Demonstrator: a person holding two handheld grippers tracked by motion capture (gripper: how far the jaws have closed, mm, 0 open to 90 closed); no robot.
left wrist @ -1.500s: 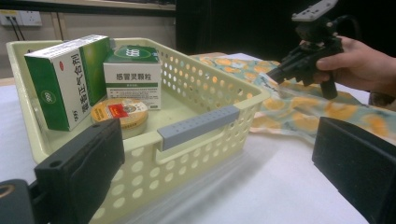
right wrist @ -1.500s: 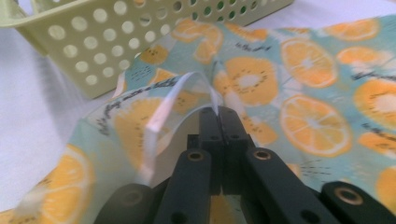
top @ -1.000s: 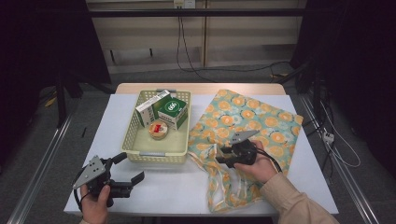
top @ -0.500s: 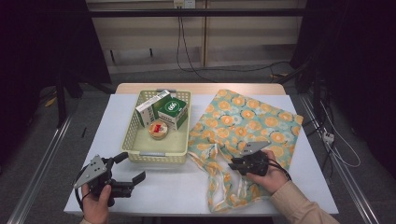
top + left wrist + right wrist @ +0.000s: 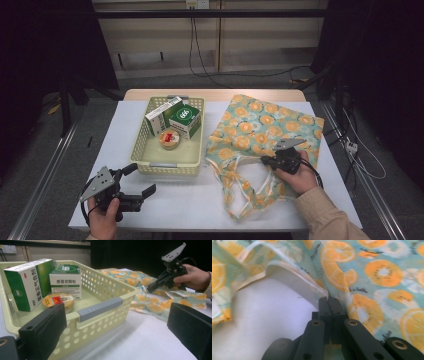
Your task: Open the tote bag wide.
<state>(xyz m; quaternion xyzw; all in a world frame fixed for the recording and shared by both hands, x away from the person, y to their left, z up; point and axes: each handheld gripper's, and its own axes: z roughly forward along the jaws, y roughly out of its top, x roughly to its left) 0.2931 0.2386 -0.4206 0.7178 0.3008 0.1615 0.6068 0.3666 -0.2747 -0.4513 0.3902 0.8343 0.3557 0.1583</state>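
Observation:
A teal cloth bag [image 5: 260, 125] printed with orange slices lies flat on the right of the table, handles toward me. My right gripper [image 5: 263, 161] sits at the bag's open mouth. Its jaws have just been closing and now pinch the white-lined rim of the bag [image 5: 382, 272] between them; seen from my right gripper [image 5: 328, 300], the pads meet on the fabric. The left gripper view shows that gripper [image 5: 148, 288] at the bag [image 5: 125, 277]. My left gripper [image 5: 142, 179] hovers open near the table's front left, with nothing between its jaws.
A pale yellow basket [image 5: 170, 167] stands left of the bag, holding two green-and-white boxes [image 5: 162, 116] [image 5: 185, 120] and a round tin [image 5: 170, 139]. Its near wall [image 5: 100, 310] is just ahead of my left gripper. White table [image 5: 190, 200] lies between basket and front edge.
My right hand has slid to the right along the bag's mouth and its jaws have shut on the rim. The left gripper has stayed put.

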